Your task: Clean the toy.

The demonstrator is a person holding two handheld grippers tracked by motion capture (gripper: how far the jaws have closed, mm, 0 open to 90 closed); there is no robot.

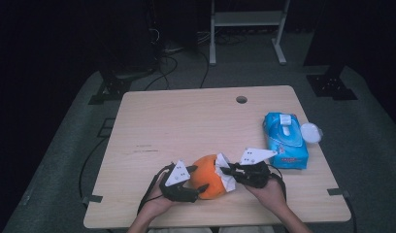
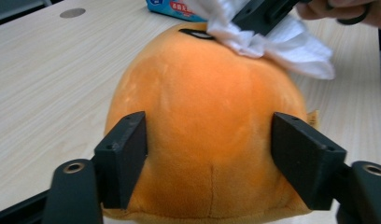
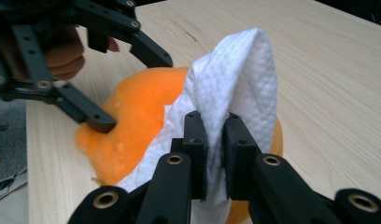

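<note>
An orange plush toy (image 1: 208,177) sits near the front edge of the wooden table (image 1: 186,121). My left gripper (image 1: 195,180) is shut on the toy from its left, the black jaws pressed into both sides of the plush (image 2: 207,135). My right gripper (image 1: 227,174) is shut on a folded white wipe (image 3: 235,93) and holds it against the right side of the toy (image 3: 132,116). In the left gripper view the wipe (image 2: 277,42) lies over the top far side of the plush. The left gripper (image 3: 128,84) also appears in the right gripper view, clamped on the toy.
A blue pack of wet wipes (image 1: 285,140) lies at the table's right, with a small white lid (image 1: 311,132) beside it. A cable hole (image 1: 241,99) is at the far edge. Floor cables and a white stand (image 1: 247,29) lie beyond the table.
</note>
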